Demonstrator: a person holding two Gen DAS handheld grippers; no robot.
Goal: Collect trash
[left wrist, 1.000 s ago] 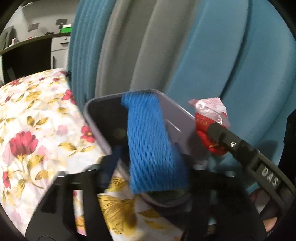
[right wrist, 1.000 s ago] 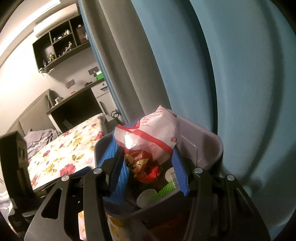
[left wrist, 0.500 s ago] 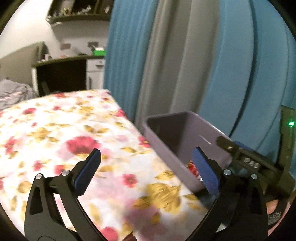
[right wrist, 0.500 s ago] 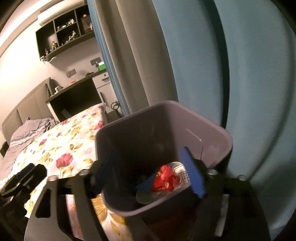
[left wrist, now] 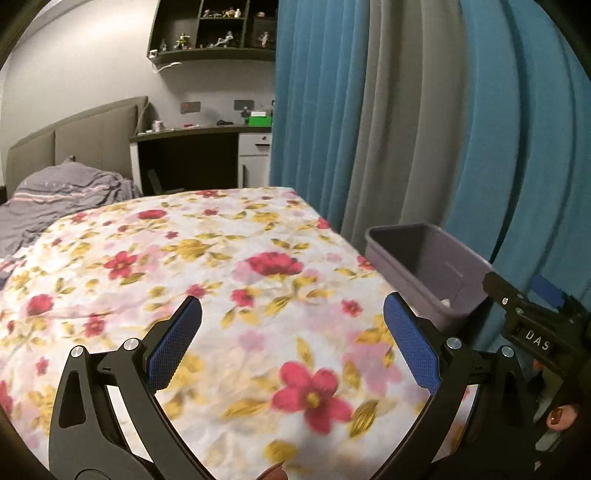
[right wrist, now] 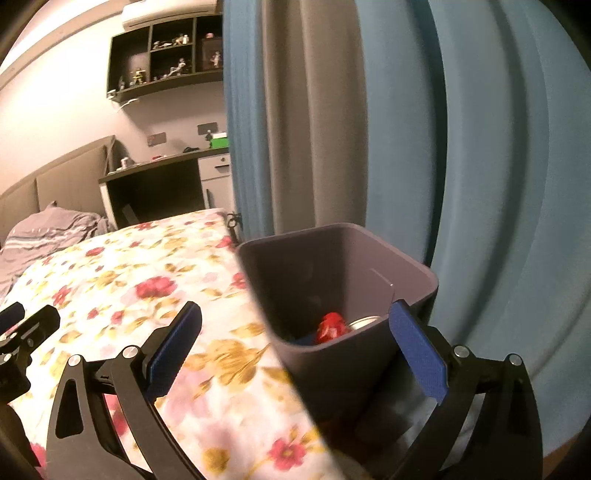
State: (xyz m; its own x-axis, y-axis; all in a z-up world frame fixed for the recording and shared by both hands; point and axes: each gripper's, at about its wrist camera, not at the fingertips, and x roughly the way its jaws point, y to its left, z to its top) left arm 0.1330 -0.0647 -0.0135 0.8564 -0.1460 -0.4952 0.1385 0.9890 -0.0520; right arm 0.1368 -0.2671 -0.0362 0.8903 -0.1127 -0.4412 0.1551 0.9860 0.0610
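Grey plastic bin (right wrist: 369,266) stands against the bed's (left wrist: 207,258) right edge, handy for drops; red trash (right wrist: 330,328) lies inside. Right tool (right wrist: 295,338), jaws just opened wide, empty; left tool (left wrist: 291,332) likewise spread over the floral cover.

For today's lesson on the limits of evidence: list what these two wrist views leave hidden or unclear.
- Bin contents, right wrist view: near wall hides all but a red wrapper.
- Bin bottom, left wrist view: rim hides it.
- Shelf figurines: too small.
- Floor: bed covers it.
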